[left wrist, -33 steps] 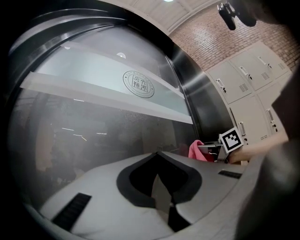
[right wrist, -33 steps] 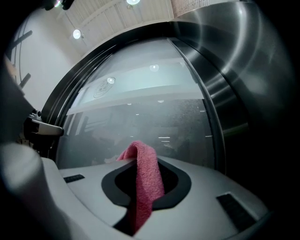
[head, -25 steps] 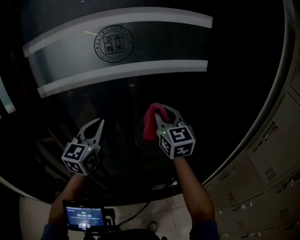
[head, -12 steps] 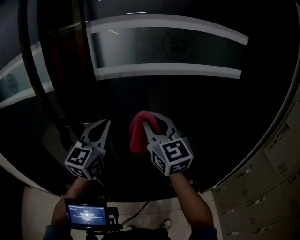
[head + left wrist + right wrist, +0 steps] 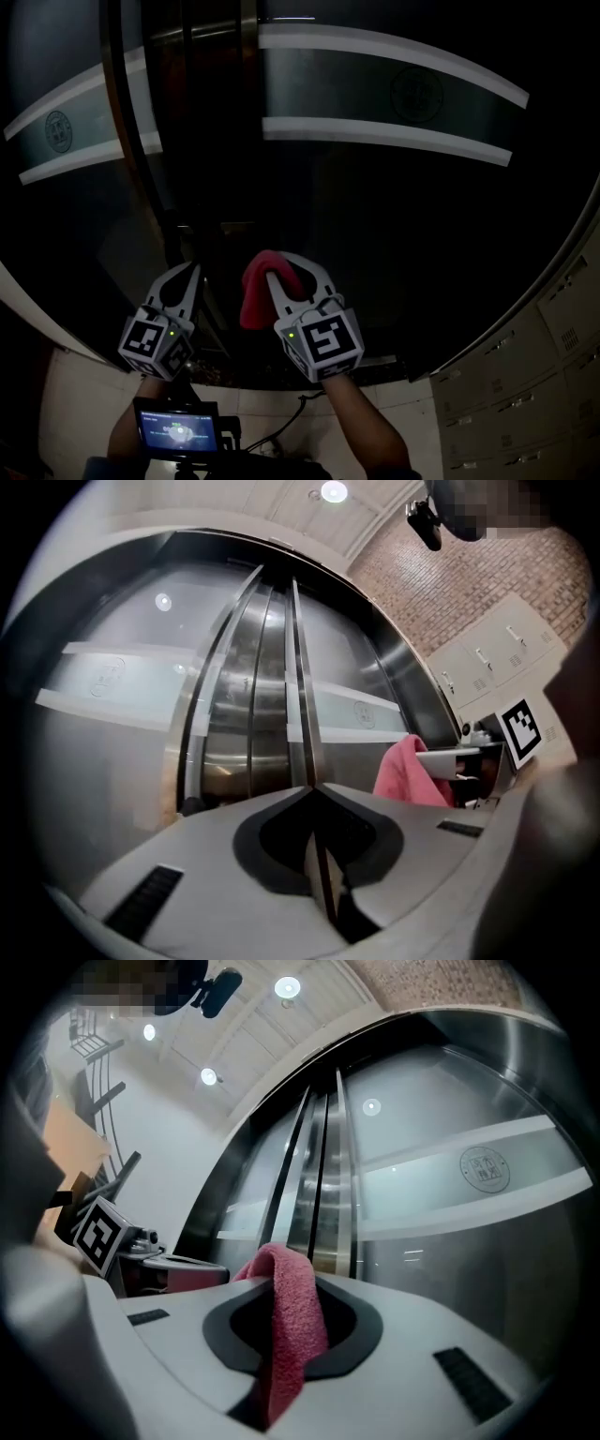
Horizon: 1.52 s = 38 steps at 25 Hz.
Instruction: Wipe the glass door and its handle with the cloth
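The dark glass door (image 5: pixel 403 206) fills the head view, crossed by white frosted bands (image 5: pixel 375 131). Tall metal bars (image 5: pixel 248 66) run up where the two leaves meet, straight beyond both grippers; they also show as steel bars (image 5: pixel 302 686) in the left gripper view and steel bars (image 5: pixel 323 1176) in the right gripper view. My right gripper (image 5: pixel 272 265) is shut on a pink-red cloth (image 5: pixel 253 295), which drapes over its tips as a folded cloth (image 5: pixel 291 1326). Just to its left, my left gripper (image 5: pixel 194 267) is shut and empty, its jaws meeting at the tip (image 5: pixel 314 787). Both are near the glass; I cannot tell whether they touch it.
Grey lockers (image 5: pixel 553 366) line the wall at the lower right. A small lit screen (image 5: pixel 176 429) sits below my hands over the pale floor (image 5: pixel 75 394). A brick wall (image 5: pixel 450 583) rises on the right in the left gripper view.
The view has swung left along the door, bringing the leaves' meeting line and metal bars in front. Both grippers sit lower and further left in the frame, the cloth still held.
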Each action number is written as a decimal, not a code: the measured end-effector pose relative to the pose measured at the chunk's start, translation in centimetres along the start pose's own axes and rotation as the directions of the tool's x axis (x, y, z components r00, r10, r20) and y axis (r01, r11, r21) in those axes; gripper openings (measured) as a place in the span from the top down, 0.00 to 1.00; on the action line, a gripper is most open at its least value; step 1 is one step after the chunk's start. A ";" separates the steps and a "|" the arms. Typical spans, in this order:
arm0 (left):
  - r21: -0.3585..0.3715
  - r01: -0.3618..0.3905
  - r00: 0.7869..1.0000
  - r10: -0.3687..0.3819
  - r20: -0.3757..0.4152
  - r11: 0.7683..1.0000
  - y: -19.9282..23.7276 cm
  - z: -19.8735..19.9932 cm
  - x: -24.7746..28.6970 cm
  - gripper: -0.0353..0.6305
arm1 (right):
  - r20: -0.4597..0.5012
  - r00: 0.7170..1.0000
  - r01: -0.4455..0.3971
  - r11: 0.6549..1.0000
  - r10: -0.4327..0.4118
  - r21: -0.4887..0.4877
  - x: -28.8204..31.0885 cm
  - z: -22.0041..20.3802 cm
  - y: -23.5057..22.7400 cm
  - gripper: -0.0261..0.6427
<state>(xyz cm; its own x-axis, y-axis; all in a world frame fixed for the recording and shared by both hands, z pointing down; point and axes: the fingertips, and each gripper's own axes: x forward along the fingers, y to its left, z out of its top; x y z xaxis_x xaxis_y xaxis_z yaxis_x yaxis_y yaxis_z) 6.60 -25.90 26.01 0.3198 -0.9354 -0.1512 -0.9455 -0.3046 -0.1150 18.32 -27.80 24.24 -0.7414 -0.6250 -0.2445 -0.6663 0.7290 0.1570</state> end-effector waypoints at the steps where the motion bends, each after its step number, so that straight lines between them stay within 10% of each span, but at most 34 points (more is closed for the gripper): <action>1: 0.011 -0.015 1.000 0.015 0.005 1.000 0.3 0.3 -0.8 0.93 | 0.003 1.000 -0.009 1.000 0.009 0.009 0.0 0.2 0.7 0.91; 38: -0.007 0.011 1.000 -0.011 0.021 1.000 3.5 3.4 -4.7 0.94 | 0.034 0.999 -0.034 0.999 0.033 0.037 2.7 3.7 6.7 0.91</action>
<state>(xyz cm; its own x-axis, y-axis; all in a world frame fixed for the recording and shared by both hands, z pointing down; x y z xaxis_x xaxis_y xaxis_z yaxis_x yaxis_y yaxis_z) 2.00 -21.94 22.97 0.3317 -0.9279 -0.1703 -0.9422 -0.3167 -0.1095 12.12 -23.58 21.11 -0.7597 -0.5907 -0.2717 -0.6372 0.7597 0.1300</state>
